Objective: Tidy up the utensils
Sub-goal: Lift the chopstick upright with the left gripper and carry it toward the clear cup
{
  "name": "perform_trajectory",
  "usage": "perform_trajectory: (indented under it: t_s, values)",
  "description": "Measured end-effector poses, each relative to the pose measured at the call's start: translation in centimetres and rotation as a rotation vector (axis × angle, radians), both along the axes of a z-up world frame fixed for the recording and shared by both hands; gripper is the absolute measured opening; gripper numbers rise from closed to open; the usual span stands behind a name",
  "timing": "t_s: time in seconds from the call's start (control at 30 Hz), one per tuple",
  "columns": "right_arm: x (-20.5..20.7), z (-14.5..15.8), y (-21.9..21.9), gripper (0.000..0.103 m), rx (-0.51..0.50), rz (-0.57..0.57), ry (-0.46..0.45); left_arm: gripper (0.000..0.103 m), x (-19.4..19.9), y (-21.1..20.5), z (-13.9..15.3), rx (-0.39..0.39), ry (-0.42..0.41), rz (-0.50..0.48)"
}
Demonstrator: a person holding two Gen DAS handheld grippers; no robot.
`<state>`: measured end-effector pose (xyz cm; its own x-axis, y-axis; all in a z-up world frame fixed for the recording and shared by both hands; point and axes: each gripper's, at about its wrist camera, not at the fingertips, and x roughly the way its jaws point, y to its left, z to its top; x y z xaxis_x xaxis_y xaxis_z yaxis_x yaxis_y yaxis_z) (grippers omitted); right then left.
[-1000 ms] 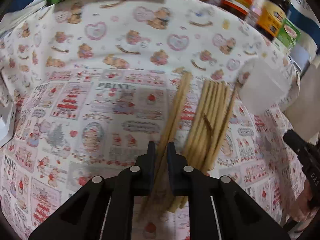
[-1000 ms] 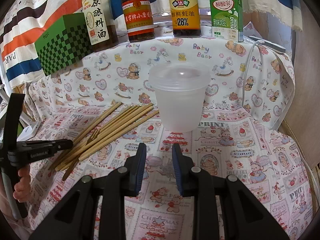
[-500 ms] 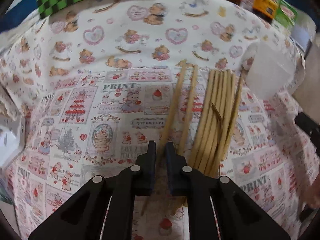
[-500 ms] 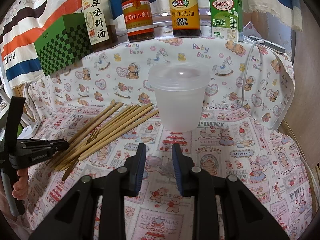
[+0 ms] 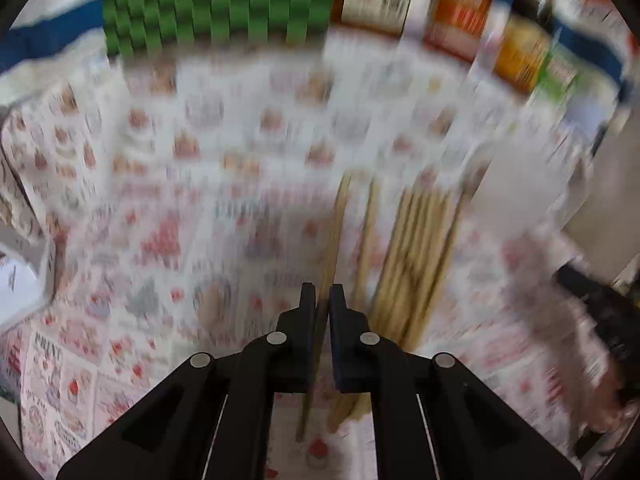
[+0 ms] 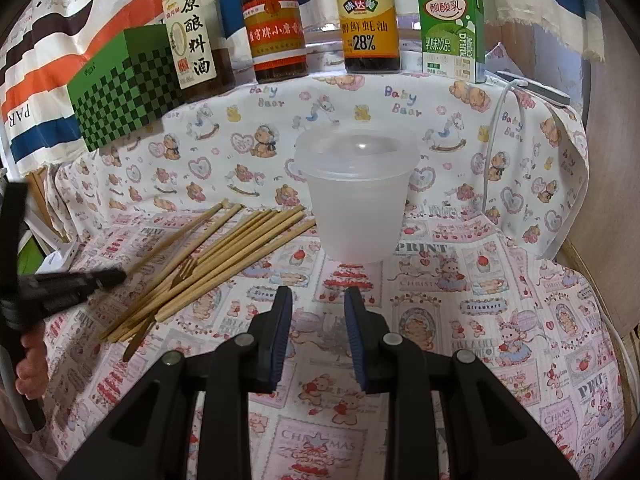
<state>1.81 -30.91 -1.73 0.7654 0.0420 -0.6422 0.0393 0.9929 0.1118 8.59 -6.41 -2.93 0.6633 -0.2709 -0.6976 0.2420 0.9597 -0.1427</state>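
The lidded translucent cup [image 6: 356, 196] stands upright, contents unclear. Left of it, the left claw [image 5: 322, 300] pinches one chopstick [image 5: 334, 232] beside the chopstick pile [image 6: 224, 256]. Before it, the right claw [image 6: 318, 308] hangs spread, empty, over bare surface [image 6: 460, 300]

The clear bottle [image 6: 195, 40] read "原酿料酒"; the dark sauce bottle [image 6: 368, 24] showed "28%"; the green carton [image 6: 450, 34] carried "酸酸乳" and "乳味饮品"; the tablecloth [image 6: 400, 98] bore "Baby Bear" along its back edge, with "PRINT" and "CHRISTMAS" nearer the front.
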Motion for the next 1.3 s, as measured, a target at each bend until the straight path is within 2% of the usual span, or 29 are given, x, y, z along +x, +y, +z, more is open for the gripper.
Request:
perform_trajectory:
  t_s: [0.13, 0.2, 0.3, 0.43, 0.6, 0.67, 0.77, 0.87, 1.0, 1.1, 1.3]
  values:
    - [-0.1, 0.1, 0.0, 0.025, 0.003, -0.001, -0.003, 0.004, -2.4, 0.8, 3.1, -0.084, -0.185, -0.008]
    - [-0.1, 0.1, 0.0, 0.025, 0.004, 0.000, -0.003, 0.003, -2.9, 1.4, 3.9, -0.128, -0.238, 0.006]
    - [-0.2, 0.2, 0.0, 0.025, 0.004, 0.003, -0.006, 0.003, -2.8, 2.9, 4.8, -0.187, -0.284, 0.052]
    - [-0.4, 0.4, 0.0, 0.025, 0.010, 0.007, -0.015, 0.003, -3.3, 4.4, 5.6, -0.252, -0.295, 0.088]
    - [-0.1, 1.2, 0.8, 0.025, 0.139, 0.100, 0.048, 0.003, -3.8, 6.4, 6.2, -0.322, -0.335, 0.131]
    - [0.0, 1.6, 2.0, 0.025, 0.167, 0.162, 0.081, 0.003, -4.6, 6.6, 6.9, -0.316, -0.367, 0.154]
    - [0.2, 1.9, 4.2, 0.025, 0.185, 0.238, 0.128, 0.003, -6.5, 6.3, 8.4, -0.285, -0.476, 0.155]
    - [1.1, 1.8, 5.7, 0.025, 0.226, 0.270, 0.182, 0.003, -7.3, 6.3, 8.9, -0.307, -0.506, 0.134]
    - [2.6, 1.4, 7.6, 0.025, 0.200, 0.249, 0.215, 0.003, -7.7, 6.4, 9.3, -0.291, -0.536, 0.169]
    - [4.5, 0.6, 8.5, 0.025, 0.223, 0.227, 0.258, 0.003, -8.5, 6.6, 9.5, -0.307, -0.581, 0.173]
    - [8.2, -0.3, 9.3, 0.020, 0.273, 0.160, 0.316, 0.003, -8.0, 6.5, 9.2, -0.292, -0.563, 0.186]
